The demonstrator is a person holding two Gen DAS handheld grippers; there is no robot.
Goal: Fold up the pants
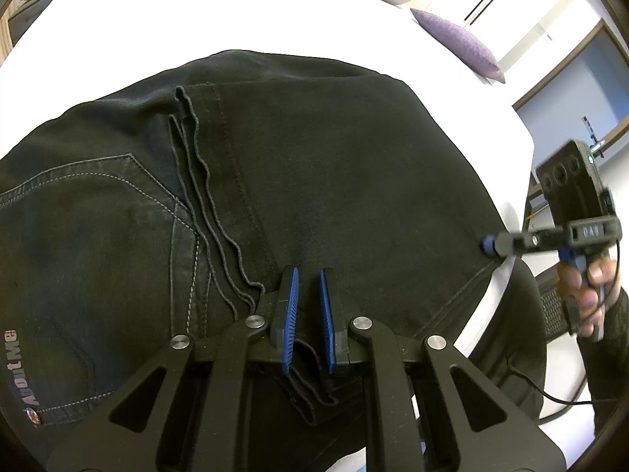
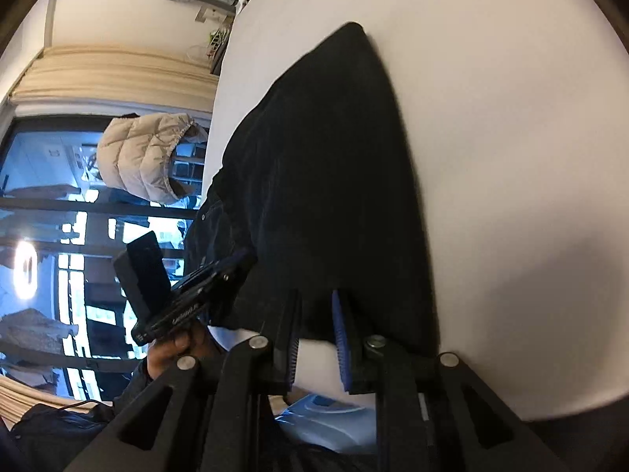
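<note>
Black pants (image 1: pixel 314 181) on white bed (image 1: pixel 196 19), hem edges between left hand-held gripper (image 1: pixel 308 275) pads

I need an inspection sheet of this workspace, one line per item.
Surface: white bed.
Job's things: dark pants spread flat, back pocket up.
Clutter: purple cushion on the bed.
Grippers: left gripper nearly shut, pants fabric between its pads; right gripper at the pants edge, grip unclear.
Cables: black cable near the right hand.
Surroundings: window, beige puffer jacket.
</note>
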